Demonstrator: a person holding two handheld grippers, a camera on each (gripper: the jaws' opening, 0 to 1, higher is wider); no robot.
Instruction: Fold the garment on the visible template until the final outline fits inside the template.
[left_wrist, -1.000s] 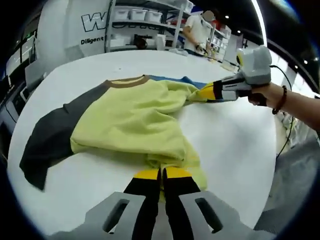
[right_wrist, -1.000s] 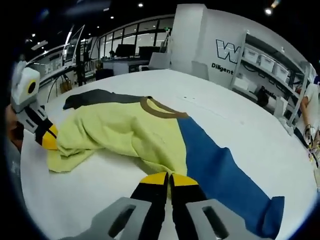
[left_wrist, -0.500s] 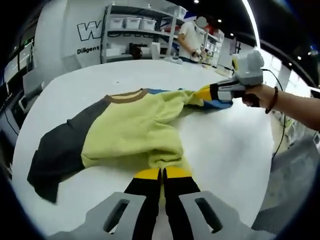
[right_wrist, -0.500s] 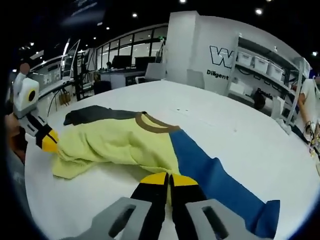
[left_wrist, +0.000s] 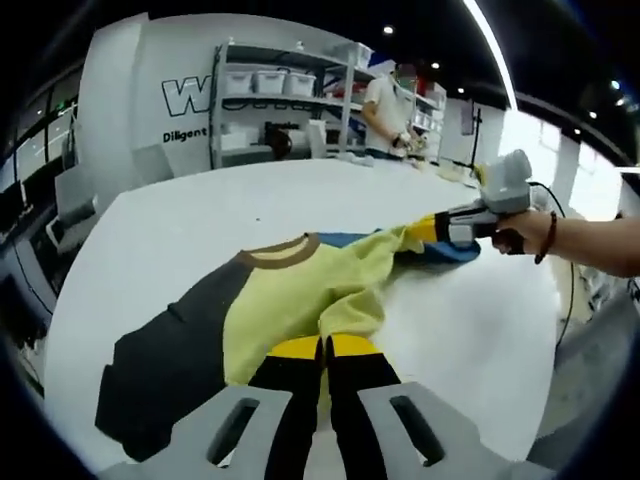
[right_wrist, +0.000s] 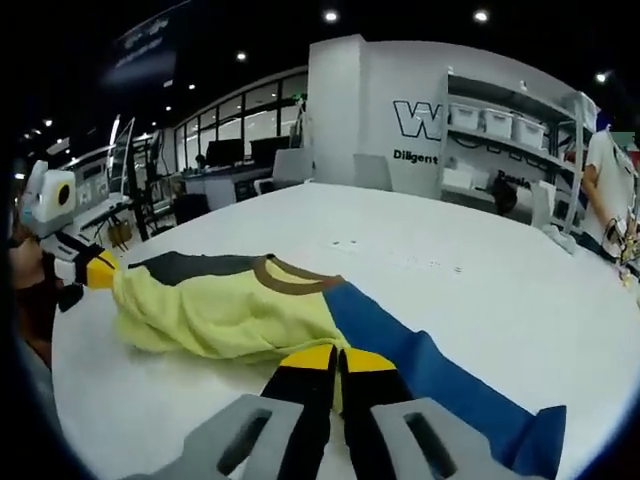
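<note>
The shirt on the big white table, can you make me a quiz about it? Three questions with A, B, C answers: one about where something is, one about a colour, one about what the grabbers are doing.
1. Where does the shirt lie?
A. on the white table
B. on a shelf
C. on the floor

2. What colour is the sleeve near the right gripper?
A. red
B. blue
C. white

3. What are the two grippers doing?
A. both hang open above the table
B. both are shut on the shirt
C. one holds a cup

Answers:
1 A, the shirt is spread on the white tabletop.
2 B, the right gripper view shows a blue sleeve running out beside that gripper.
3 B, the yellow cloth is pinched at the closed tips of the left gripper and of the right one.
</note>
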